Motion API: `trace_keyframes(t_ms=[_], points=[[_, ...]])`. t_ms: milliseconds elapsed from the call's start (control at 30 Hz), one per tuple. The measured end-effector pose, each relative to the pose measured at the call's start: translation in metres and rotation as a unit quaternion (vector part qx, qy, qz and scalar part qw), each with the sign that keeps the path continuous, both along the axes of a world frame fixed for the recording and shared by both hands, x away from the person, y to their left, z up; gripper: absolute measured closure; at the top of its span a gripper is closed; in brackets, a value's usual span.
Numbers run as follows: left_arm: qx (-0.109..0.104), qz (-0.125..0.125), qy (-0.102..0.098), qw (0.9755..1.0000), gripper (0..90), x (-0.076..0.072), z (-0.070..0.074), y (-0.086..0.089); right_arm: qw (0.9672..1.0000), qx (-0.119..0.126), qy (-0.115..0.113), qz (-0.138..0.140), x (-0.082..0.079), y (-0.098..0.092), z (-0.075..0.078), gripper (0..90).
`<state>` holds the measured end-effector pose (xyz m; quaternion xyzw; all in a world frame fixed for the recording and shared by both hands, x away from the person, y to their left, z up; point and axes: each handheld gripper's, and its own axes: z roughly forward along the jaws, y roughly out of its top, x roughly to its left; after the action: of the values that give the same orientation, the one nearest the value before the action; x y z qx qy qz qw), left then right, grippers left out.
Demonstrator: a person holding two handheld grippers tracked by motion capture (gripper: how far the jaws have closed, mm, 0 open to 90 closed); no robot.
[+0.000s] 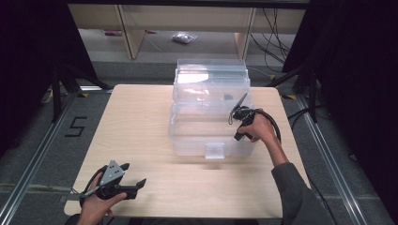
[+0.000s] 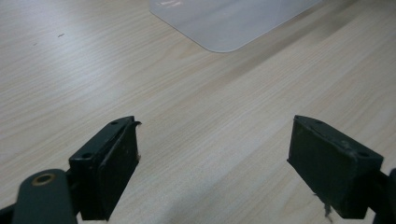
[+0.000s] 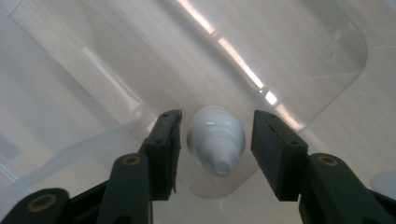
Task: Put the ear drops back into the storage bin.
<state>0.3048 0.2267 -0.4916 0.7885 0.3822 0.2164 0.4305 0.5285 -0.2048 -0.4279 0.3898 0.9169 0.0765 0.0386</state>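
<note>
Jaws of the right gripper (image 3: 215,140) stand parted on either side of a small white bottle (image 3: 216,139), a narrow gap showing between each black pad and the plastic, so nothing is clamped. Seen in the right gripper view, the bottle is smooth, rounded and opaque, with a ribbed collar and a tapered nozzle; its long axis runs almost straight toward the camera, nozzle end nearest the lens and rounded base farther off. It lies inside a clear plastic storage box (image 3: 327,70), whose glossy, rounded-cornered floor catches a bright streak of light and lets the pale wood grain show through.

From the high view, the box (image 1: 187,136) is a transparent, rectangular tub with its lid raised at the far side and a small latch at the middle of its near wall. It sits on the far half of a light wooden table (image 1: 141,122). The right gripper (image 1: 237,112) reaches down over the box's right-hand edge, held by the person's right hand (image 1: 260,129), a black cable looping beside it.

Well apart from the box, at the table's near left corner, the left gripper (image 1: 131,176) rests in the left hand (image 1: 96,201), a grey three-cornered plate on top. Its jaws are spread wide with nothing between them; in the left gripper view (image 2: 212,158) they frame bare wood, with one rounded corner of the box (image 2: 224,23) beyond.
</note>
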Motion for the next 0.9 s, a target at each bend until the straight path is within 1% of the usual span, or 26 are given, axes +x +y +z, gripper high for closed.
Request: trace_keyframes(t_ms=[33, 67, 100, 133, 167, 200, 267, 300, 333, 400, 433, 467, 500, 567, 600, 633, 667, 700, 733, 767, 800, 900], points=[[-0.001, 0.000, -0.001, 1.0000, 15.5, 0.000, 0.000, 0.000, 1.0000, 0.003, 0.001, 0.000, 0.000, 0.000, 0.001, 50.5], [-0.001, 0.000, 0.000, 1.0000, 15.5, 0.000, 0.000, 0.000, 1.0000, 0.005, 0.004, -0.006, -0.001, 0.000, 0.002, 48.8], [-0.002, 0.000, 0.000, 1.0000, 15.4, 0.000, 0.000, 0.000, 1.0000, 0.006, -0.004, 0.000, 0.000, 0.000, 0.003, 47.0], [-0.002, 0.000, 0.000, 1.0000, 15.5, 0.000, 0.000, 0.000, 0.9999, 0.009, -0.003, -0.010, -0.001, 0.000, 0.004, 46.1], [-0.001, 0.000, 0.000, 1.0000, 15.5, 0.000, 0.000, 0.000, 0.9999, 0.011, -0.009, -0.007, -0.001, 0.000, 0.005, 45.2], [-0.003, 0.001, 0.000, 1.0000, 15.5, 0.000, 0.000, 0.000, 0.9997, 0.017, -0.015, 0.005, -0.001, -0.001, 0.005, 43.8], [-0.003, 0.001, -0.001, 1.0000, 15.5, 0.000, 0.000, 0.000, 0.9995, 0.023, -0.019, -0.006, -0.001, -0.002, 0.009, 40.9], [-0.003, 0.001, -0.001, 1.0000, 15.5, 0.000, 0.000, 0.000, 0.9994, 0.024, -0.024, -0.005, -0.002, -0.002, 0.010, 40.4], [-0.003, 0.001, 0.000, 1.0000, 15.5, 0.000, 0.000, 0.000, 0.9995, 0.023, -0.021, -0.007, -0.002, -0.003, 0.011, 39.6], [-0.002, 0.002, 0.000, 1.0000, 15.5, 0.000, 0.000, 0.000, 0.9992, 0.027, -0.029, -0.006, -0.003, -0.003, 0.015, 37.0], [-0.002, 0.002, 0.000, 1.0000, 15.5, 0.000, 0.000, 0.000, 0.9989, 0.030, -0.037, 0.000, -0.003, -0.004, 0.016, 36.5], [-0.003, 0.001, -0.001, 1.0000, 15.5, 0.000, 0.000, 0.000, 0.9988, 0.032, -0.036, -0.005, -0.004, -0.003, 0.019, 35.9], [-0.003, 0.002, -0.001, 1.0000, 15.5, 0.000, 0.000, 0.000, 0.9987, 0.037, -0.036, -0.003, -0.004, -0.003, 0.020, 35.4], [-0.002, 0.002, 0.000, 1.0000, 15.5, 0.000, 0.000, 0.000, 0.9982, 0.044, -0.040, -0.009, -0.006, -0.003, 0.022, 34.1], [-0.003, 0.002, -0.001, 1.0000, 15.5, 0.000, 0.000, 0.000, 0.9982, 0.043, -0.041, -0.001, -0.006, -0.003, 0.023, 33.7], [-0.008, 0.000, -0.003, 1.0000, 15.5, 0.001, -0.001, 0.000, 0.9982, 0.045, -0.040, -0.008, -0.007, -0.003, 0.024, 33.7], [-0.008, 0.000, -0.002, 1.0000, 15.5, 0.001, -0.001, 0.000, 0.9980, 0.045, -0.044, -0.006, -0.007, -0.003, 0.025, 33.4], [-0.008, 0.000, -0.002, 1.0000, 15.5, 0.001, -0.001, 0.000, 0.9980, 0.045, -0.044, -0.003, -0.008, -0.003, 0.026, 33.0], [-0.008, 0.000, -0.002, 1.0000, 15.5, 0.000, -0.001, 0.000, 0.9981, 0.047, -0.041, -0.007, -0.009, -0.002, 0.027, 32.7], [-0.006, 0.000, -0.002, 1.0000, 15.5, 0.000, -0.001, 0.000, 0.9976, 0.050, -0.048, -0.007, -0.009, -0.002, 0.027, 32.7], [-0.002, 0.002, 0.000, 1.0000, 15.5, 0.000, 0.000, 0.000, 0.9977, 0.051, -0.045, -0.005, -0.010, -0.002, 0.028, 32.3], [-0.006, -0.001, -0.002, 1.0000, 15.5, 0.001, -0.001, 0.000, 0.9978, 0.049, -0.044, -0.005, -0.012, -0.001, 0.030, 31.9]])
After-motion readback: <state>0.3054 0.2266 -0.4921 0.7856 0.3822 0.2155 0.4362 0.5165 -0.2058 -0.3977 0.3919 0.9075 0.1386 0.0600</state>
